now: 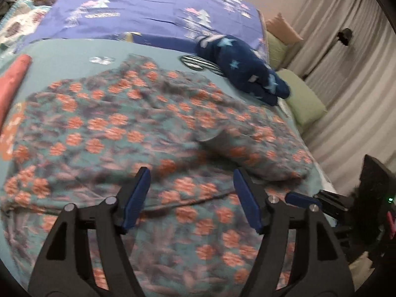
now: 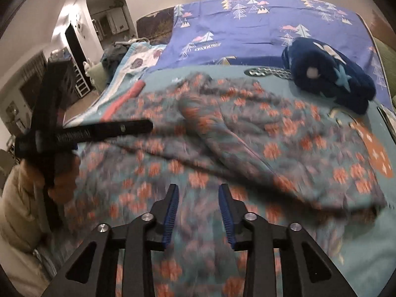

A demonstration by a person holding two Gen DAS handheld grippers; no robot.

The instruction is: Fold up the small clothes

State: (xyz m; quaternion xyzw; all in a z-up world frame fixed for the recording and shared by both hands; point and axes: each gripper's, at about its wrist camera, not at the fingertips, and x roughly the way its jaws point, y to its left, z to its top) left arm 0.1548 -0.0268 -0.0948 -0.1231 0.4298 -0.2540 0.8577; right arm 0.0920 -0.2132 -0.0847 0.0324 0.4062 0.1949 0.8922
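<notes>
On the bed (image 1: 74,49), over its teal sheet, the flowered garment (image 1: 138,128) lies spread out, soft and wrinkled, with orange blossoms on a grey-teal ground; one part is already turned over near its right side. Both tools hover above its near edge. The left tongs (image 1: 191,199) stand wide apart with nothing between them; the right tongs (image 2: 199,212) are partly apart and also empty. I judge that a fold is in progress, and the next move needs a new pinch on an edge. A dark blue starred bundle (image 1: 247,69), plush and rolled, rests beyond the garment.
</notes>
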